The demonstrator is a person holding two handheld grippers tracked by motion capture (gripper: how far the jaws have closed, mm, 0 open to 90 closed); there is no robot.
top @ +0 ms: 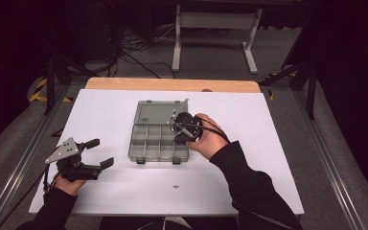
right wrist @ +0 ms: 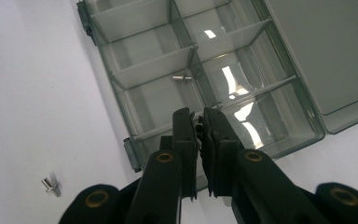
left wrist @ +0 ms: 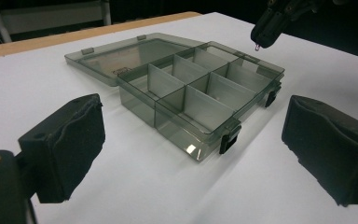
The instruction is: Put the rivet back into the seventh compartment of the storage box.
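Note:
A smoky clear compartment box (top: 133,146) lies open in the middle of the white table, its lid (top: 155,112) folded flat behind it. My right gripper (top: 174,125) hovers over the box's right side, jaws shut. In the left gripper view a tiny pale pin (left wrist: 256,46) sticks out below the right gripper (left wrist: 259,39). Seen from the right gripper (right wrist: 196,114), a small metal pin (right wrist: 182,78) lies in one compartment of the box (right wrist: 154,65). My left gripper (top: 101,152) rests at the table's left, jaws wide open and empty, facing the box (left wrist: 186,135).
One small metal peg (top: 176,186) lies loose on the white table (top: 249,158) in front of the box, also visible in the right gripper view as a peg (right wrist: 50,185). A wooden strip (top: 172,85) runs along the far edge. Cables and table legs lie beyond.

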